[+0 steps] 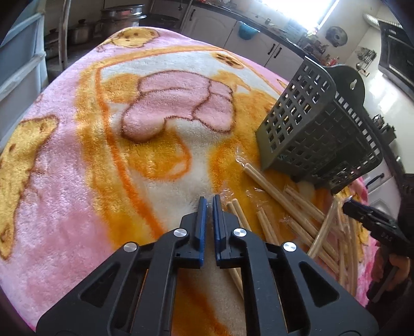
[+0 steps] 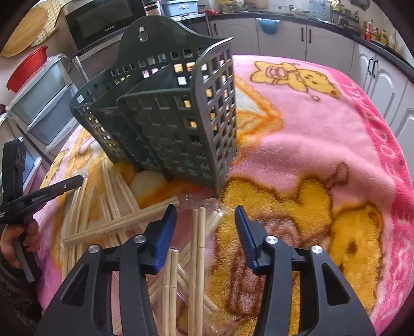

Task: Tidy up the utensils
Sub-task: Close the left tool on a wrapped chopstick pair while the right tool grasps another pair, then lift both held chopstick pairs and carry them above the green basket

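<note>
Several pairs of wooden chopsticks point(image 1: 297, 217) lie scattered on a pink and orange blanket point(image 1: 77, 181), some in clear wrappers. A dark green perforated utensil basket point(image 1: 318, 129) stands just behind them; in the right wrist view the basket point(image 2: 168, 124) is upright and looks empty. My left gripper point(image 1: 209, 204) is shut with nothing between its pads, low over the blanket just left of the chopsticks. My right gripper point(image 2: 205, 217) is open above a chopstick pair point(image 2: 198, 248), which lies between its fingers; it also shows at the right edge of the left wrist view point(image 1: 372, 222).
The blanket point(image 2: 323, 134) covers the whole table. Kitchen cabinets point(image 2: 323, 38), a microwave point(image 2: 103, 18) and storage drawers point(image 2: 44, 103) surround the table. A hand holding the left gripper point(image 2: 18, 204) shows at the left.
</note>
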A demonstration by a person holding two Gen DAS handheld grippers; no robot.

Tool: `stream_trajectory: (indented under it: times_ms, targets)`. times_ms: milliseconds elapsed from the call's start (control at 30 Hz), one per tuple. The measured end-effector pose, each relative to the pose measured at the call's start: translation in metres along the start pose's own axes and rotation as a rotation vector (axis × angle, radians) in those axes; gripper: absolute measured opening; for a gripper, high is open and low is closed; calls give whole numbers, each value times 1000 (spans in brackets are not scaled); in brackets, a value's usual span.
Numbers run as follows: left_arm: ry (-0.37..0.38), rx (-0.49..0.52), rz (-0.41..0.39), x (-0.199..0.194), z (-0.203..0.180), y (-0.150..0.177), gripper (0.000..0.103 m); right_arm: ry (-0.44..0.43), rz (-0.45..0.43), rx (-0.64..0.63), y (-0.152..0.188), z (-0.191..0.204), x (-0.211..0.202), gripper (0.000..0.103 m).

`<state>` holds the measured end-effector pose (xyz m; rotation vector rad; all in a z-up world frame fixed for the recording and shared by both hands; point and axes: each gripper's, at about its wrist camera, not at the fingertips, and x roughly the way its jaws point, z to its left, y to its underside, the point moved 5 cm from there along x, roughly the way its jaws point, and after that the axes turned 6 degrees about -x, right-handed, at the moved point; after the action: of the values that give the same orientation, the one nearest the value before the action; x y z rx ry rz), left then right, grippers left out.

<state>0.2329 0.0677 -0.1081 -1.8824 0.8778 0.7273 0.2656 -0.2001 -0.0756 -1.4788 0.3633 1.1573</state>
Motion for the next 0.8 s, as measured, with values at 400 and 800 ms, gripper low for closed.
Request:
stream_trajectory:
  times_ms: [400,800]
  targets:
    - [10,15,-103,-43,9,-15,0,-9,-30,-19,2,-1,-16,10]
    - [65,93,-273,-106,-28,-51,0,10,-255,-73,-24,11,-101,10]
